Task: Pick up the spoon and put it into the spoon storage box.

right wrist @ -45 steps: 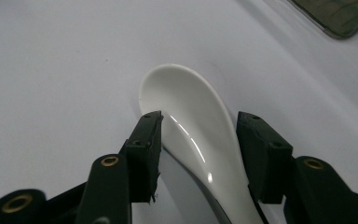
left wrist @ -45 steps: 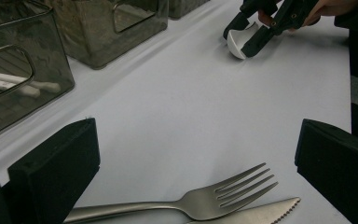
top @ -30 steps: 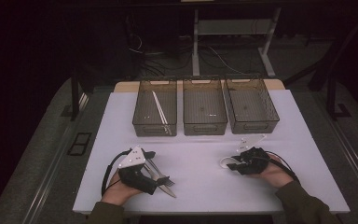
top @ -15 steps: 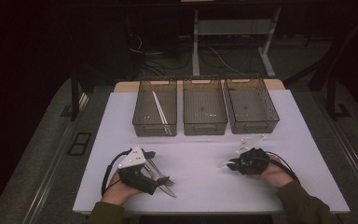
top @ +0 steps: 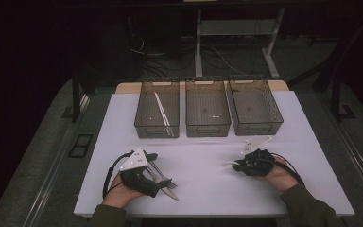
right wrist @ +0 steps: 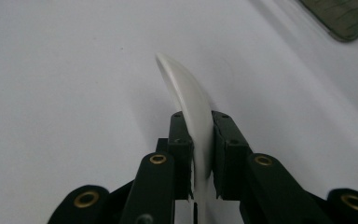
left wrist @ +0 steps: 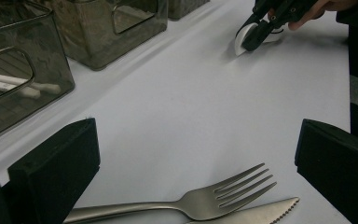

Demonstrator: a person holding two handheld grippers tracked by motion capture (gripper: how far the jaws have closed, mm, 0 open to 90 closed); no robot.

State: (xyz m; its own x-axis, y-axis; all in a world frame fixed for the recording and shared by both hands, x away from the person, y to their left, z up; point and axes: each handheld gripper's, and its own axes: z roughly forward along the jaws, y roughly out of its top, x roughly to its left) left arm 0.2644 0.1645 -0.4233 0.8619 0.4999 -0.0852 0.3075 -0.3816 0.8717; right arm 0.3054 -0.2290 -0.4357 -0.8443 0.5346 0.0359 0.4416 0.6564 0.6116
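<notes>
A metal fork [left wrist: 223, 198] and a serrated knife [left wrist: 261, 212] lie side by side on the white table [top: 203, 189]. My left gripper [left wrist: 200, 158] stands open over them, one jaw on each side, touching neither. In the high view the left gripper [top: 163, 178] sits at the near left, with the fork and knife [top: 169, 188] poking out. At the near right, my right gripper [right wrist: 201, 135] has just been closing and is shut on a white curved spoon [right wrist: 186, 88], held on edge. The right gripper [top: 236, 165] rests low on the table.
Three smoky clear bins [top: 157, 127] [top: 207, 127] [top: 257, 126] stand in a row at the table's far side. The left bin holds white chopsticks [top: 163, 111]. A clear plastic piece [top: 255, 142] lies just beyond the right hand. Dark floor and cables lie behind the table.
The right gripper's jaws have drawn in onto the white spoon. Neither hand has shifted, and the fork and knife lie where they were.
</notes>
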